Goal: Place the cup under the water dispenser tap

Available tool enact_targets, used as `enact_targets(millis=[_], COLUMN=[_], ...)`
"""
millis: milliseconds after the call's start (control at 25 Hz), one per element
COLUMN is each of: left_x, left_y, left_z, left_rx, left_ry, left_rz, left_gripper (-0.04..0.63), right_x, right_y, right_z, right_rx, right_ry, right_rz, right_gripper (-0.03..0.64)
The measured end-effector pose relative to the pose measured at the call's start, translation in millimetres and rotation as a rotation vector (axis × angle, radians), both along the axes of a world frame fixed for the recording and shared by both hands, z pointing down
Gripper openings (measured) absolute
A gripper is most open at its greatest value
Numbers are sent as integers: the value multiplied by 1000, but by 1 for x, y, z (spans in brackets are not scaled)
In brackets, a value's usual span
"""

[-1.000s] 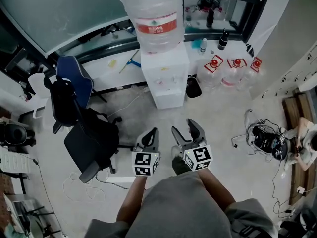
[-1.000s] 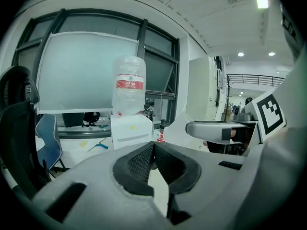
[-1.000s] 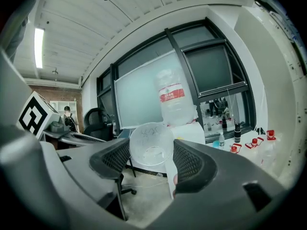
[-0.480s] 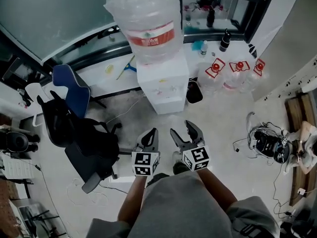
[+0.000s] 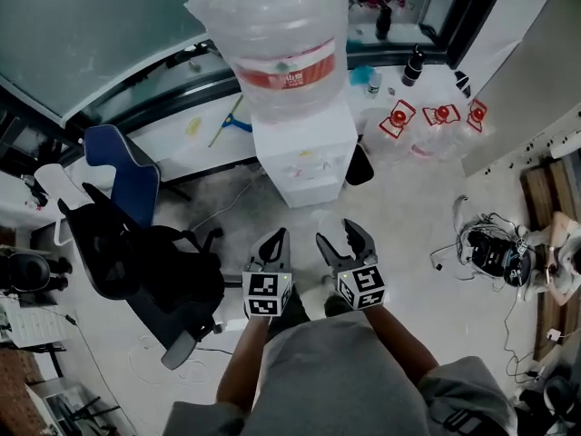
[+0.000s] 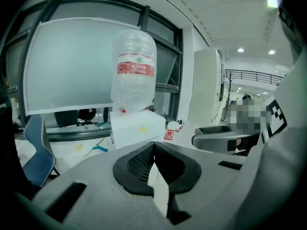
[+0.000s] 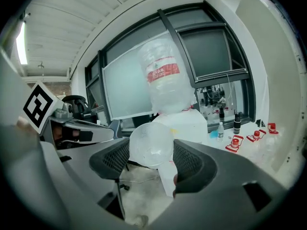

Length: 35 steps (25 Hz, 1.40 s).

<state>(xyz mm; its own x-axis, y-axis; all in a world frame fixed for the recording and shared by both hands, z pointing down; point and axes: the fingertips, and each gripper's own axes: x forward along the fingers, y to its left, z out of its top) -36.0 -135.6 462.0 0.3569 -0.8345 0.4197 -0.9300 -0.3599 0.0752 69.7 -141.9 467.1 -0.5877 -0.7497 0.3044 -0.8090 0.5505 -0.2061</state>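
The water dispenser point(image 5: 307, 157) is a white box with a big clear bottle point(image 5: 277, 34) upside down on top, standing ahead of me on the floor. It also shows in the left gripper view point(image 6: 136, 127) and the right gripper view point(image 7: 189, 122). My right gripper point(image 5: 344, 240) is shut on a clear plastic cup point(image 7: 149, 143), which sits between its two black pads with its rounded base facing the camera. To its left, my left gripper point(image 5: 272, 246) is shut with its black pads touching at the tips and nothing between them point(image 6: 153, 145). Both grippers point toward the dispenser, still short of it.
A black office chair point(image 5: 150, 262) stands on the left, with a blue chair point(image 5: 123, 157) beyond it. Several water jugs with red caps point(image 5: 436, 118) sit right of the dispenser. A tangle of cables point(image 5: 495, 248) lies at the right. Windows and a low ledge run behind.
Both grippers have come closer to the dispenser, which now looks larger and nearer in the head view. The cup stays in the right gripper, and the left stays shut.
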Motion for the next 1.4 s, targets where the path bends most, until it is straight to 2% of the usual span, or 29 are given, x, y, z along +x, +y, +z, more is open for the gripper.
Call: enact_targets(millis=[400,960,1400], left_x=[-48,-81,-109], left_y=[-50,-90,-109], left_z=[22,85,170], left_rx=[-36,-136,-216], left_ry=[48,122,148], left_rz=[88,100,34], left_gripper=[10,9,10], right_x=[-44,-64,-92], right_y=[-29,-65,-101], right_z=[20,78,151], right_rx=[-38,-115,-152], right_ry=[43,119,196], right_rz=[128,252,192], right_gripper=[284,284,284])
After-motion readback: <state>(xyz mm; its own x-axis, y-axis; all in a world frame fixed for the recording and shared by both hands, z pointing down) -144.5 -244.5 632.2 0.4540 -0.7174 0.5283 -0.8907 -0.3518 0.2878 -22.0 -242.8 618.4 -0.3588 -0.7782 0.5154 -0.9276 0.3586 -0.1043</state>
